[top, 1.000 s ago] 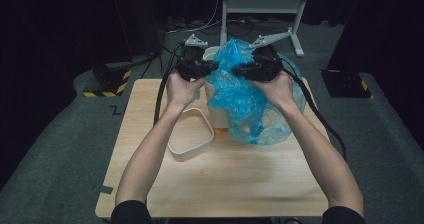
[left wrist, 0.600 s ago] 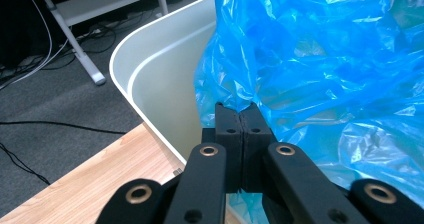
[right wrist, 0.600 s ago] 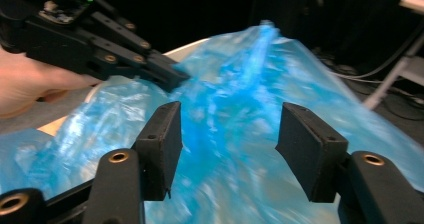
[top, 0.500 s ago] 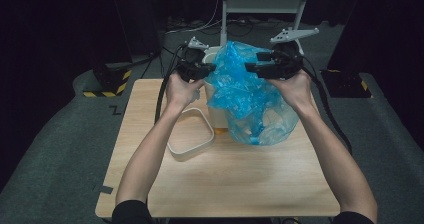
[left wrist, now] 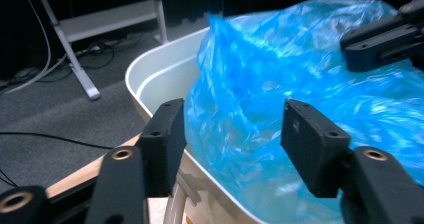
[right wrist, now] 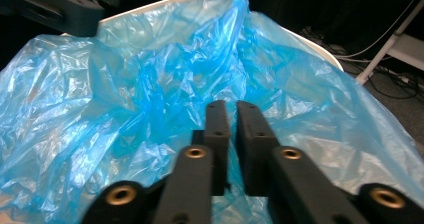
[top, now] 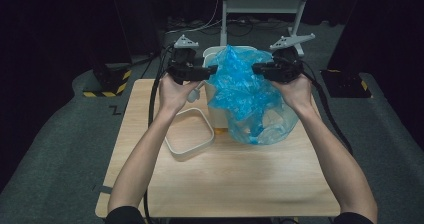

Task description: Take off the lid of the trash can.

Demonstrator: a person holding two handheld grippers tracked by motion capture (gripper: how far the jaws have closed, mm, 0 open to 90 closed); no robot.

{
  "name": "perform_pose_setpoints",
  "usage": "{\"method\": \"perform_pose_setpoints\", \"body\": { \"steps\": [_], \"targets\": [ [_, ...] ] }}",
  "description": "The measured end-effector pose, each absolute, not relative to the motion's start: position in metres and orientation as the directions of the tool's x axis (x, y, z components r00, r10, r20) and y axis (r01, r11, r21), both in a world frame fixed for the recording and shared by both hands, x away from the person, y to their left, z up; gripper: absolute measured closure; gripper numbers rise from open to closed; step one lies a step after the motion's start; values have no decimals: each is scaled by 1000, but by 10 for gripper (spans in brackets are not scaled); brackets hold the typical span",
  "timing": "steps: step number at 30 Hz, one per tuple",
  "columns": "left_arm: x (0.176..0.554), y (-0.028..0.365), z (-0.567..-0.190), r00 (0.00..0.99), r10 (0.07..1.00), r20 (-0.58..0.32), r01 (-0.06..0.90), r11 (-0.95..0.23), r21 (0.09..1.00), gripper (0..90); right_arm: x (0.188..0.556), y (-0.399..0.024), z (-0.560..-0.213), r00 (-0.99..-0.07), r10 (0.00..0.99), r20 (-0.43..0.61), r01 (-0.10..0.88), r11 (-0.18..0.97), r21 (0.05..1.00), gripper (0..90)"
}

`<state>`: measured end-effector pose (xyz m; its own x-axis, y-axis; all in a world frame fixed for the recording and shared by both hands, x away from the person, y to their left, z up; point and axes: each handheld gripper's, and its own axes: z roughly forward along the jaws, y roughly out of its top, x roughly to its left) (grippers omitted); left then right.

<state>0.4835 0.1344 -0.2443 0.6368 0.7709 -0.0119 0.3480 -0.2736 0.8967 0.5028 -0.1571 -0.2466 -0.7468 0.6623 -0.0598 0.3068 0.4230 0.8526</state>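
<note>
A crumpled blue plastic bag [top: 245, 94] sits in and over a white bin [top: 214, 54] at the back of the wooden table [top: 225, 184]. My left gripper [top: 212, 71] is at the bag's left side. In the left gripper view its jaws have just been opening and stand apart [left wrist: 232, 144], with the blue bag [left wrist: 260, 84] and the bin rim [left wrist: 150, 74] beyond them, unpressed. My right gripper [top: 256, 68] is at the bag's right side. Its jaws [right wrist: 230, 134] have just been closing and pinch the blue film [right wrist: 125, 99].
A white rounded rectangular frame [top: 189, 134] lies on the table left of the bin. Behind the table stands a white metal stand [top: 260, 6]. A black and yellow striped base [top: 107, 86] sits on the floor at the left. Cables trail off both grippers.
The two grippers have drawn apart, the right one to the right, spreading the bag's top. The left jaws have let go of the bag and opened. The right jaws opened and shut again.
</note>
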Motion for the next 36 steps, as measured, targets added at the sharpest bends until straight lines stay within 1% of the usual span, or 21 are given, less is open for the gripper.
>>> {"method": "perform_pose_setpoints", "body": {
  "steps": [2, 3, 7, 11, 14, 16, 18, 19, 20, 22, 23, 24, 27, 29, 32, 36],
  "targets": [
    [480, 135, -243, 636, 772, -9, 338, -267, 902, 387, 502, -157, -246, -750, 658, -64, 297, 422, 857, 895],
    [476, 134, -242, 645, 764, -9, 326, -265, 907, 379, 501, -156, -246, -750, 658, -65, 294, 420, 858, 898],
    [474, 130, -244, 673, 739, -21, 332, -277, 902, 358, 502, -152, -242, -755, 653, -67, 287, 421, 860, 899],
    [476, 121, -250, 697, 716, -29, 342, -296, 892, 364, 505, -143, -239, -761, 646, -57, 284, 411, 866, 900],
    [479, 118, -254, 702, 710, -44, 354, -295, 888, 388, 509, -135, -239, -767, 639, -57, 283, 416, 864, 900],
    [481, 116, -257, 706, 706, -52, 363, -298, 883, 424, 513, -130, -241, -768, 638, -62, 283, 424, 860, 900],
    [482, 116, -258, 711, 701, -56, 366, -300, 881, 488, 514, -128, -242, -768, 638, -55, 288, 421, 860, 900],
    [482, 115, -260, 718, 693, -66, 376, -306, 875, 488, 516, -126, -243, -769, 637, -51, 291, 420, 859, 900],
    [483, 114, -261, 722, 689, -66, 378, -313, 871, 562, 519, -124, -247, -770, 636, -44, 302, 425, 854, 899],
    [484, 112, -263, 729, 681, -65, 385, -330, 862, 629, 520, -124, -248, -771, 635, -43, 305, 428, 851, 891],
    [484, 111, -263, 731, 680, -54, 383, -344, 858, 629, 520, -125, -248, -773, 634, -43, 306, 430, 849, 844],
    [483, 111, -263, 733, 678, -47, 380, -353, 855, 669, 519, -126, -247, -768, 639, -45, 303, 424, 854, 781],
    [481, 108, -264, 736, 676, -23, 371, -375, 850, 747, 512, -133, -240, -764, 644, -49, 284, 402, 870, 670],
    [480, 107, -263, 737, 676, -10, 363, -384, 849, 784, 505, -138, -235, -758, 648, -73, 265, 409, 873, 627],
    [481, 107, -263, 732, 681, 9, 353, -391, 850, 833, 494, -147, -231, -735, 668, -118, 245, 424, 872, 589],
    [484, 111, -263, 716, 698, 14, 353, -380, 855, 871, 489, -165, -230, -708, 699, -103, 261, 394, 881, 559]
  ]
}}
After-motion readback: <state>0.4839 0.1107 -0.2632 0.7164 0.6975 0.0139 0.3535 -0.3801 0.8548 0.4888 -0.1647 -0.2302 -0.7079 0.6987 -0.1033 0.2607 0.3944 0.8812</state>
